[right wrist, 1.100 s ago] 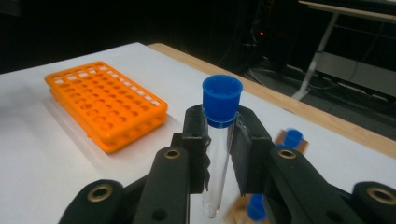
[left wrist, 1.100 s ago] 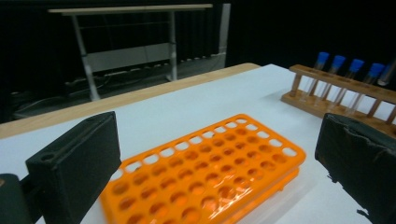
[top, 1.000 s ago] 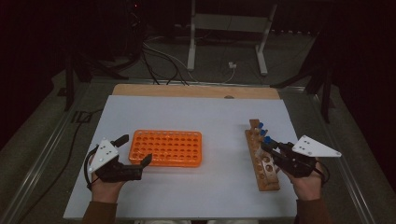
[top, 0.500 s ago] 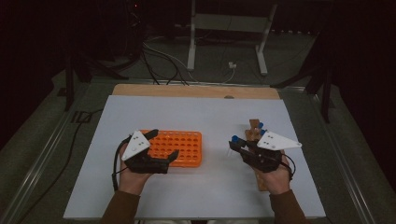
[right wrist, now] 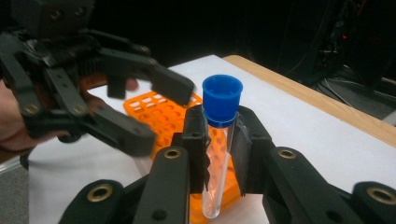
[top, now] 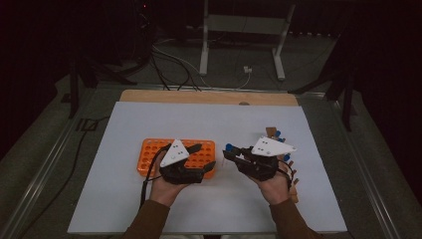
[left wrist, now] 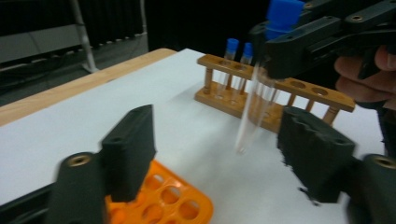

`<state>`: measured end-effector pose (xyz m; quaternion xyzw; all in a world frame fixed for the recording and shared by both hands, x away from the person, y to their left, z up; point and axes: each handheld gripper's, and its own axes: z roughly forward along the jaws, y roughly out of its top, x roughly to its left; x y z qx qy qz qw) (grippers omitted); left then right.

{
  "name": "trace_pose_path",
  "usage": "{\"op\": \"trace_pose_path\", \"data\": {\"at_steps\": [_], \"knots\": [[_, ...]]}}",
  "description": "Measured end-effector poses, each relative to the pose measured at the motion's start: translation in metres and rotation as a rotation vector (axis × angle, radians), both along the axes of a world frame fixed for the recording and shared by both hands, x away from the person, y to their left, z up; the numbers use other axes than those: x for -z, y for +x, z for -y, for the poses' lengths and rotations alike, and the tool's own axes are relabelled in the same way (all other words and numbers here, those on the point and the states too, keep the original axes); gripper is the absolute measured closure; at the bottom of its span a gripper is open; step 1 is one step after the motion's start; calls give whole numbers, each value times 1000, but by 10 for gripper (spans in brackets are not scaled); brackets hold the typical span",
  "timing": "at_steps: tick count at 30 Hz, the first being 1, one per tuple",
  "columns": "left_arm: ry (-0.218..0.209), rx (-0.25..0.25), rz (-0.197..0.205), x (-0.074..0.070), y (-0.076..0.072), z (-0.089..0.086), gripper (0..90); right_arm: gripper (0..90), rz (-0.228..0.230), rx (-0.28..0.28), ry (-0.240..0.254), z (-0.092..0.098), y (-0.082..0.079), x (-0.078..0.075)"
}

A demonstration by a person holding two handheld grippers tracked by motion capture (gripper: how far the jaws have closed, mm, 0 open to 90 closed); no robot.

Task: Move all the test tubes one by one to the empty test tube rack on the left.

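Test tube (right wrist: 219,154) is clear plastic with a chunky blue screw cap, empty as far as I can see. Right gripper (right wrist: 218,149) has its jaws clamped on it just under the cap, upright above the desk (top: 149,119) between the orange rack (top: 149,152) and wooden rack (left wrist: 280,95). Left gripper (left wrist: 219,158) jaws have just been closing, nothing between them yet.

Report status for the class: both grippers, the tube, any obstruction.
Right gripper shut on blue-capped tube, upright. Left gripper open, jaws just closing, nothing gripped. Orange rack below; path unobstructed.

Dim room, dark surroundings, brighter white tabletop, motion-blurred close-ups.
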<state>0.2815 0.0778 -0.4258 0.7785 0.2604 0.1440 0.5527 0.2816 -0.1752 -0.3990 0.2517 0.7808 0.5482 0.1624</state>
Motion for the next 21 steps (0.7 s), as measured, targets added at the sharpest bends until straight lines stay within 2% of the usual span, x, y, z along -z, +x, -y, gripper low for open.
{"op": "trace_pose_path", "data": {"at_steps": [3,4,6,7,9,12,21], "knots": [[0,29,-9,0,1,4,452,766,-1,-7,4,-6,0,1],[18,40,-10,1,2,8,476,766,-2,-10,4,-8,0,2],[20,51,-14,2,3,10,537,766,-3,-14,4,-11,0,2],[23,59,-17,2,3,11,537,766,-3,-14,4,-11,0,2],[24,65,-16,3,3,12,614,766,-3,-20,4,-14,0,2],[19,69,-15,3,4,12,666,766,-3,-25,5,-16,1,2],[16,80,-5,3,5,12,713,766,-15,-31,24,-18,1,4]]}}
